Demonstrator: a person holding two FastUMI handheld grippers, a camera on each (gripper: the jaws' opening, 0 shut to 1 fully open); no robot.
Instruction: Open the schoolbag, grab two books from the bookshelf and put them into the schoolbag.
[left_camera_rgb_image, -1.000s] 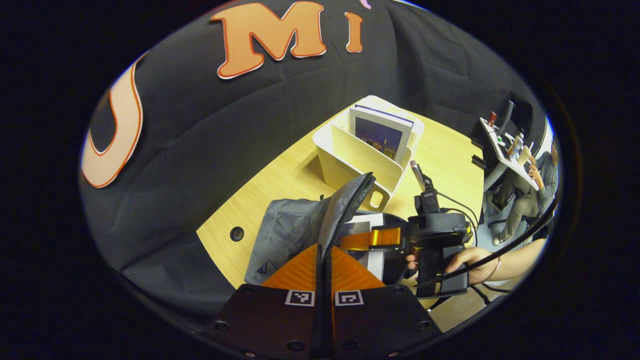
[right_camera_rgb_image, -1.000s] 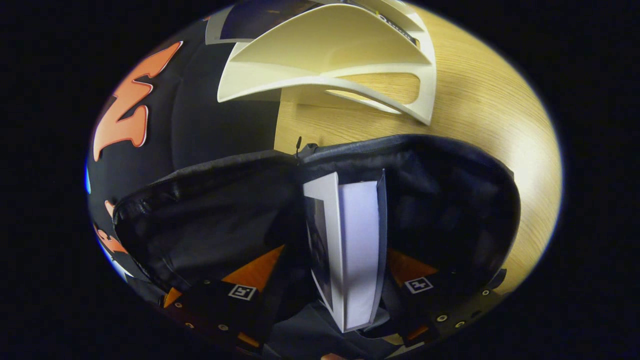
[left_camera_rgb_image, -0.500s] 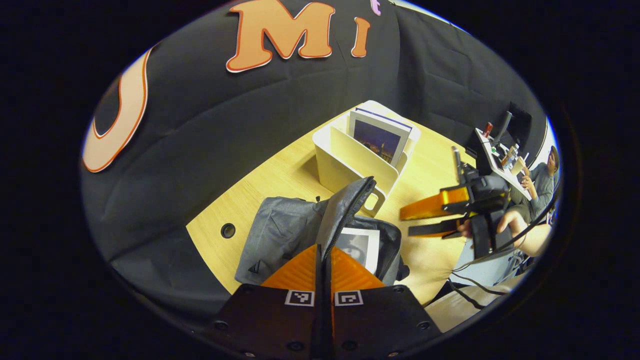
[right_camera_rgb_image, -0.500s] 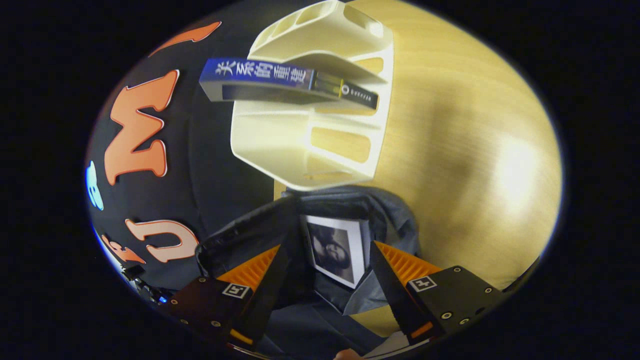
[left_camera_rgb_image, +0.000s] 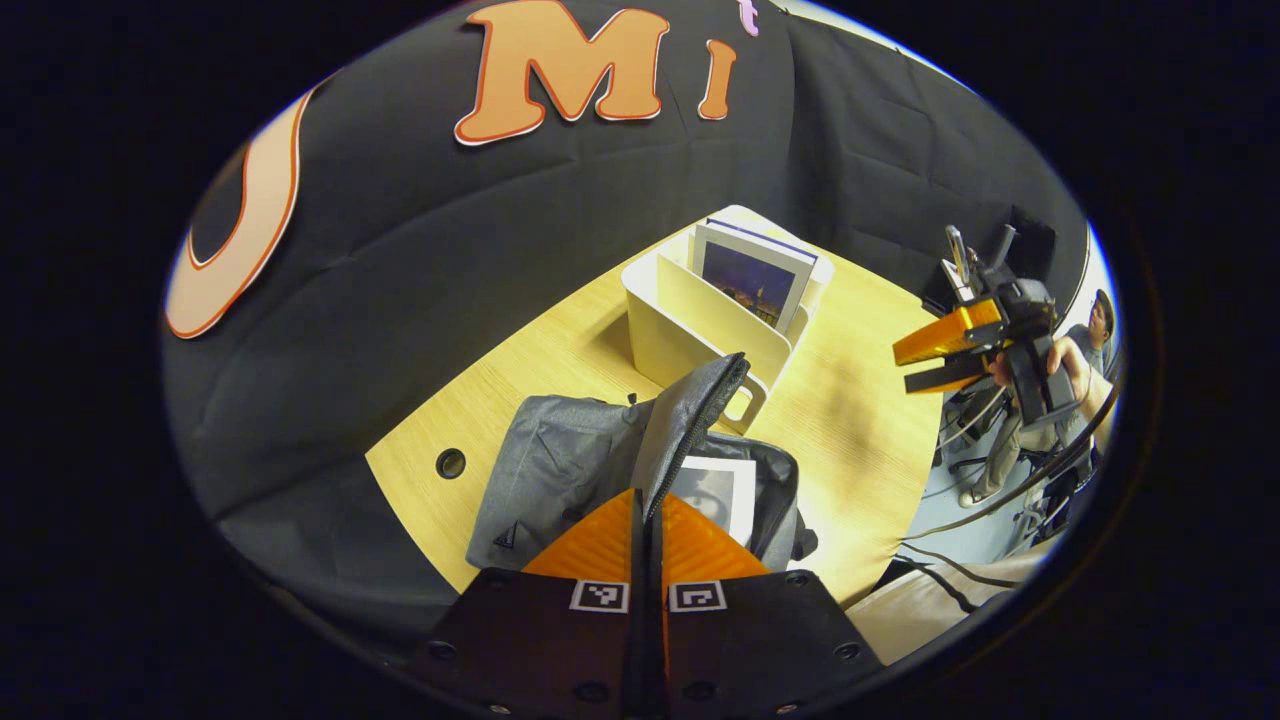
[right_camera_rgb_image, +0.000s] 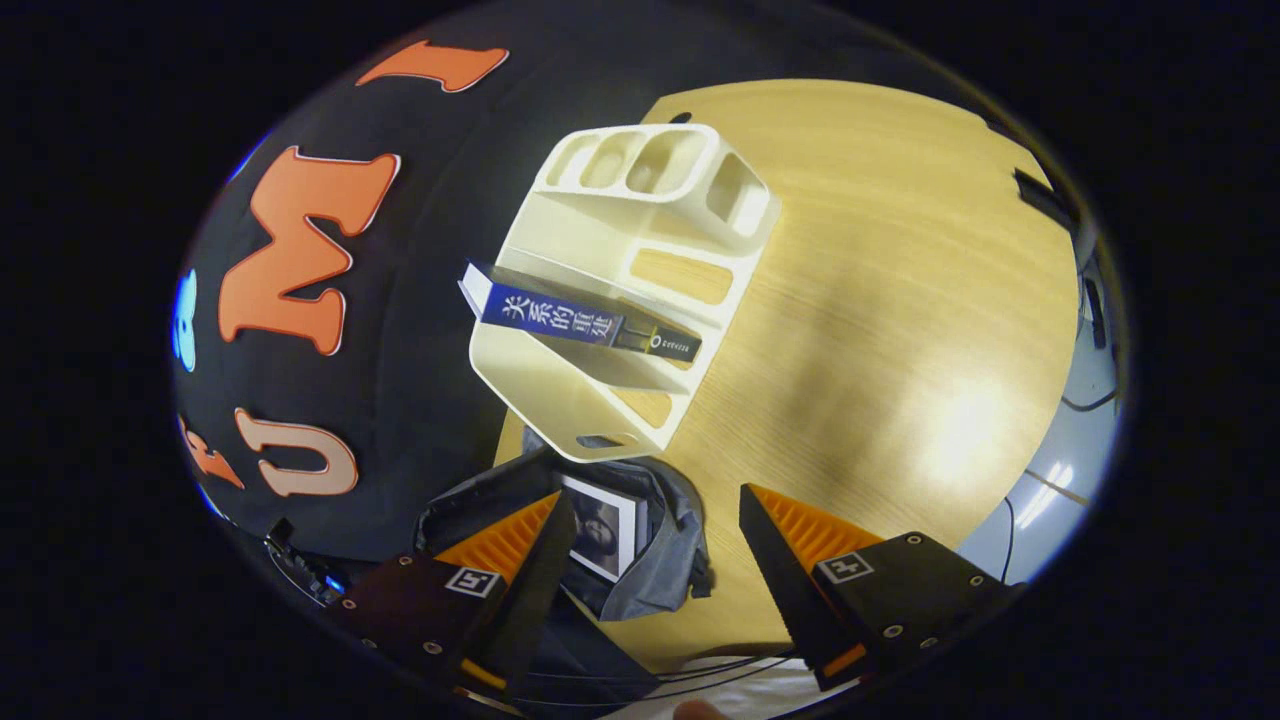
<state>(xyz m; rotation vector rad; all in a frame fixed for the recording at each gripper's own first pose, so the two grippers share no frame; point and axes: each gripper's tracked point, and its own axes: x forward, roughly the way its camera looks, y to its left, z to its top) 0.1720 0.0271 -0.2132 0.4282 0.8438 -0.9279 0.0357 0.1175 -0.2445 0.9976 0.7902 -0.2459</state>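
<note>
- The left gripper (left_camera_rgb_image: 648, 500), fingers pressed together, pinches the schoolbag's flap (left_camera_rgb_image: 690, 425) and holds it up.
- The grey schoolbag (left_camera_rgb_image: 560, 480) lies open on the wooden table (left_camera_rgb_image: 860, 400), one book (left_camera_rgb_image: 722, 492) inside it.
- Just beyond the bag stands the cream bookshelf (left_camera_rgb_image: 700, 325), holding a second book (left_camera_rgb_image: 752, 280).
- Far right, the right gripper (left_camera_rgb_image: 915, 365) hangs above the table, fingers spread and holding nothing.
</note>
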